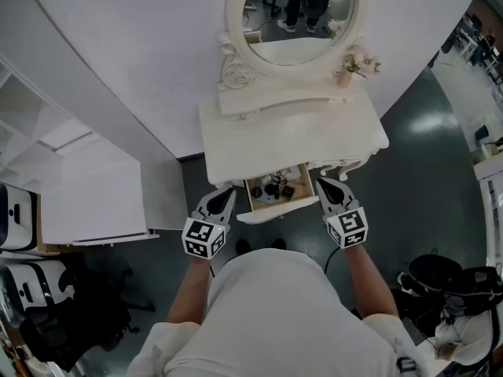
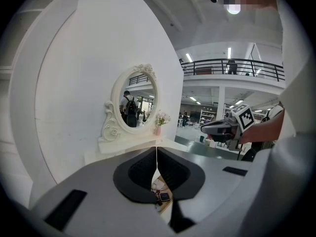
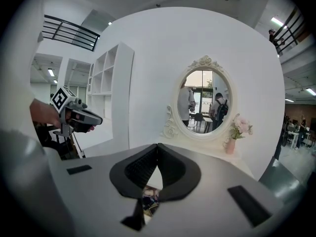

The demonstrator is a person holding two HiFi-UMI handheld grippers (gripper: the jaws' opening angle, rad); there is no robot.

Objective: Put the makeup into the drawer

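Observation:
The white vanity table [image 1: 236, 144] has its small drawer [image 1: 266, 213] pulled open towards me. Several makeup items [image 1: 279, 188] lie inside it, dark and mixed together. My left gripper [image 1: 228, 196] hovers just left of the drawer, jaws shut and empty. At the drawer's right corner my right gripper [image 1: 324, 185] is also shut with nothing in it. In the left gripper view the closed jaws [image 2: 156, 151] frame a glimpse of the makeup [image 2: 163, 196] below. The right gripper view shows its closed jaws [image 3: 158, 147] over the same drawer contents [image 3: 149, 197].
An oval mirror [image 1: 297, 14] and a pink vase with flowers [image 1: 350, 69] stand at the back of the vanity. A white shelf unit [image 1: 94, 199] is on the left. Dark bags [image 1: 440, 285] lie on the floor at the right, and black gear [image 1: 47, 312] at the left.

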